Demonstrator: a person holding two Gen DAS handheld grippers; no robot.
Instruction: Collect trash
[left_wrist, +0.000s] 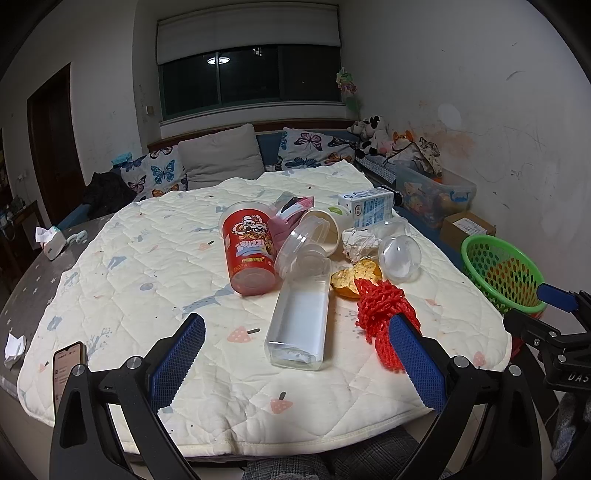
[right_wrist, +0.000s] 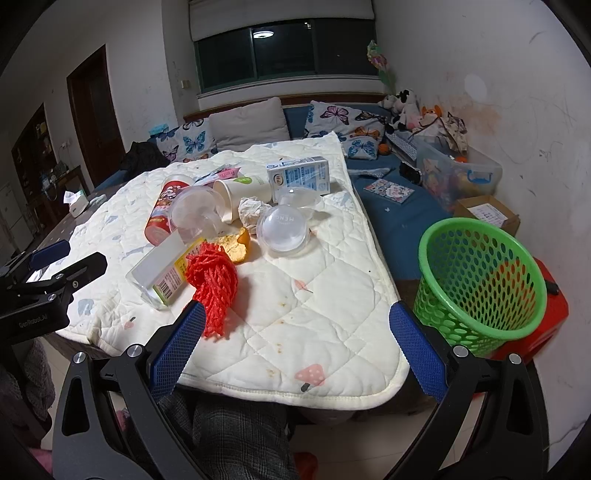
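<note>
I have both tongs spread wide and empty: the left tongs (left_wrist: 295, 360) hang over the near edge of the quilted tabletop (left_wrist: 122, 266), the right tongs (right_wrist: 297, 349) over its near corner beside the green basket (right_wrist: 480, 280). From what I can see through its mesh, the basket holds no trash, so I judge the job has barely begun.

Everything still lies in one heap left of the basket. Nearest to it is a clear dome lid (right_wrist: 284, 230), with a crumpled paper ball (right_wrist: 253, 210) and a milk carton (right_wrist: 299, 177) just behind. Further from the basket sit a tipped paper cup (right_wrist: 240, 195), a clear round tub (right_wrist: 194, 214), a red snack can (left_wrist: 251, 251) on its side, a long clear box (left_wrist: 301, 325), a piece of orange peel (right_wrist: 236, 243) and a red net bag (right_wrist: 212, 284), which lies closest to my right tongs.

All of these remain to be carried over; I would guess the net bag goes first.
</note>
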